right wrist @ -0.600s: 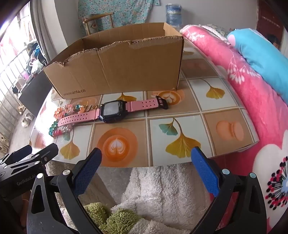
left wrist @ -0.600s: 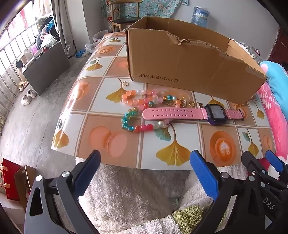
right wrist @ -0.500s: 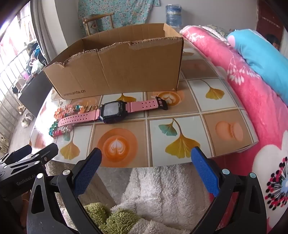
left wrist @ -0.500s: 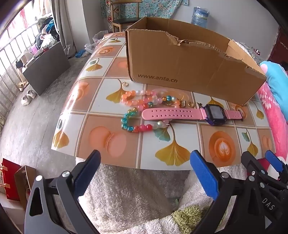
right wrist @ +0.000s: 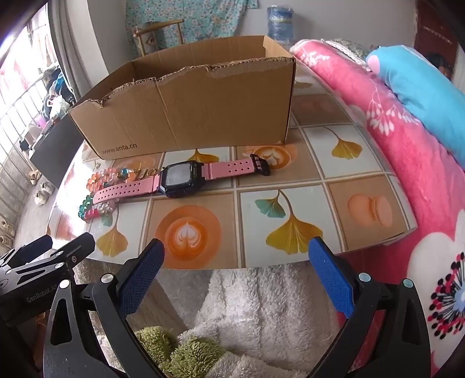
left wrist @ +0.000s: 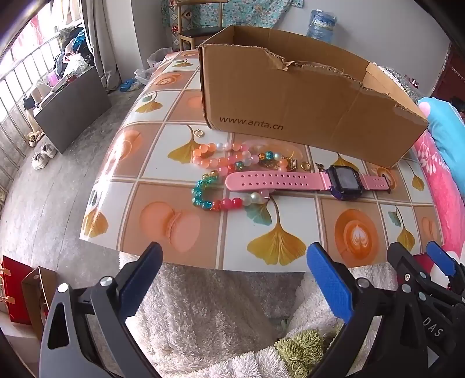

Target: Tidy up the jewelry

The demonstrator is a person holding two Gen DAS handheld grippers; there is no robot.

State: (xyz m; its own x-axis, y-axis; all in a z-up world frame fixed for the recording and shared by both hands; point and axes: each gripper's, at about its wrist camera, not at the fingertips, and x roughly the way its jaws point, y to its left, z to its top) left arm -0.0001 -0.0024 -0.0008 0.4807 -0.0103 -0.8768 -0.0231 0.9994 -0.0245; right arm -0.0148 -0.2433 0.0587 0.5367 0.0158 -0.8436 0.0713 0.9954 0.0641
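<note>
A pink watch [left wrist: 308, 180] with a dark face lies flat on the table [left wrist: 180, 226], also in the right wrist view [right wrist: 186, 177]. Its strap crosses a colourful bead bracelet [left wrist: 221, 177], which also shows in the right wrist view [right wrist: 98, 200]. Small gold pieces [left wrist: 293, 165] and a gold ring [left wrist: 199, 133] lie beside them. An open cardboard box [left wrist: 305, 110] stands just behind; it also shows in the right wrist view [right wrist: 191, 113]. My left gripper [left wrist: 232, 270] and right gripper [right wrist: 234, 264] are both open and empty, held off the table's near edge.
A white fluffy blanket [left wrist: 209, 314] lies below the table edge. A pink floral quilt [right wrist: 412, 162] and blue pillow [right wrist: 427, 87] border the table's right side. A chair [left wrist: 200, 26] and water bottle [left wrist: 322, 20] stand behind. The floor drops away on the left.
Almost nothing has changed. The left view has shifted very slightly; both grippers stay open and the jewelry has not moved.
</note>
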